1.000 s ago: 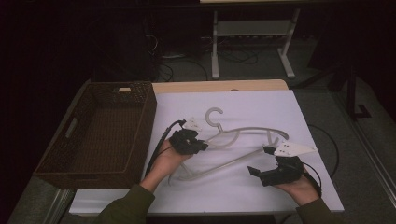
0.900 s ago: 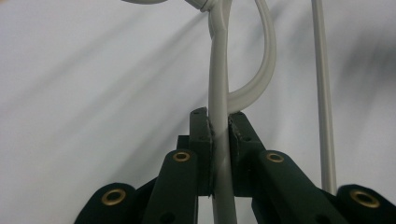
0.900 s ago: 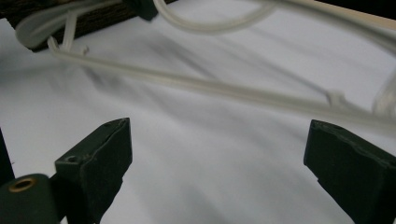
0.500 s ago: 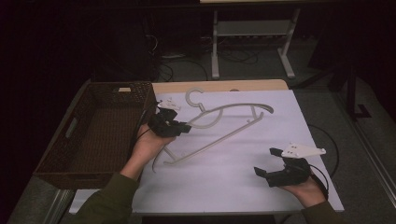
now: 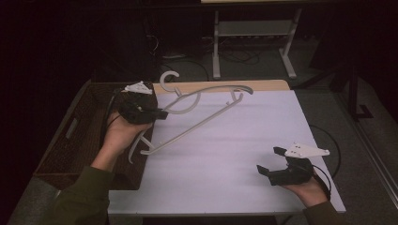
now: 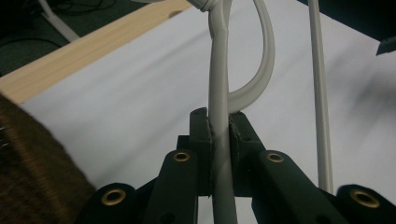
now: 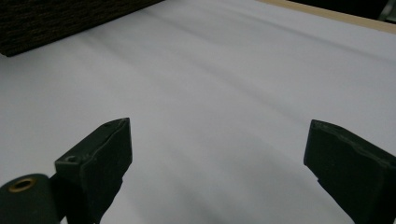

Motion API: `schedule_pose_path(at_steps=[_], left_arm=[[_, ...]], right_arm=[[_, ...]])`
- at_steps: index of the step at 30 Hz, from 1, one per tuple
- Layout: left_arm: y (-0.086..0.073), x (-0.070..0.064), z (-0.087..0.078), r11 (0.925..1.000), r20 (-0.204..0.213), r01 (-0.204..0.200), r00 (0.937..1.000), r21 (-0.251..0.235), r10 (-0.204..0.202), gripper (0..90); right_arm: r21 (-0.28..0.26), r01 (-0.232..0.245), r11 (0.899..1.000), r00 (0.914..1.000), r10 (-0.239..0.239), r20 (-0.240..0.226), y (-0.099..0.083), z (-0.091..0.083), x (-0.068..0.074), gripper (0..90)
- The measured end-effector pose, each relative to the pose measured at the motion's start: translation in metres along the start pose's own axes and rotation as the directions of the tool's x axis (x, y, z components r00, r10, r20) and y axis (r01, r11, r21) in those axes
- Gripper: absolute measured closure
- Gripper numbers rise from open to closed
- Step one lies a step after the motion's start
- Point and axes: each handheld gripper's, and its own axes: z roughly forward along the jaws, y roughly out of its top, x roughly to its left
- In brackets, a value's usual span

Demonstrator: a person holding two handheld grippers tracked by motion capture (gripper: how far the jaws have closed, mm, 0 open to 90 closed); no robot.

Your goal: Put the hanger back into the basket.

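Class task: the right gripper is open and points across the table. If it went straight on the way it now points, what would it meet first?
Probably nothing soon: ahead of the right gripper lies bare white tabletop, with the brown wicker basket far ahead to one side. Depth is unclear.

Pale grey hanger; dark brown woven basket; white table cover.

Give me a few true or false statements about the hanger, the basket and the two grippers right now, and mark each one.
1. The left gripper is shut on the hanger. True.
2. The right gripper holds the hanger's far end. False: it is open, holding nothing.
3. The wicker basket sits at the table's left side. True.
4. The hanger lies inside the basket. False: it is lifted, mostly above the white sheet, beside the basket.
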Motion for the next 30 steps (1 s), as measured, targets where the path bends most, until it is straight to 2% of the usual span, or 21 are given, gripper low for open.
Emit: schedule_pose_path(at_steps=[7,16,22,27,30], left_arm=[[-0.007,0.025,-0.029,0.9991,-0.038,0.039,0.9985,-0.015,-0.039,82.8],[-0.024,0.057,-0.067,0.9969,-0.1,0.072,0.9921,-0.03,-0.075,82.8],[-0.039,0.079,-0.09,0.995,-0.157,0.089,0.983,-0.045,-0.095,82.8],[-0.054,0.097,-0.107,0.9919,-0.202,0.115,0.9716,-0.053,-0.123,82.7],[-0.064,0.106,-0.115,0.9915,-0.23,0.123,0.9645,-0.042,-0.13,82.7]], right_arm=[[-0.003,0.0,1.0,1.0,0.0,0.005,0.0,0.001,-0.001,7.4],[0.003,0.004,1.0,0.9999,-0.004,0.009,-0.001,0.002,-0.001,7.3],[0.005,0.004,1.0,1.0,-0.005,0.009,-0.001,0.003,-0.001,7.2],[0.007,0.005,1.0,0.9999,-0.005,0.01,-0.001,0.003,-0.001,7.2],[0.007,0.005,1.0,0.9999,-0.005,0.011,-0.001,0.003,-0.001,7.2]])
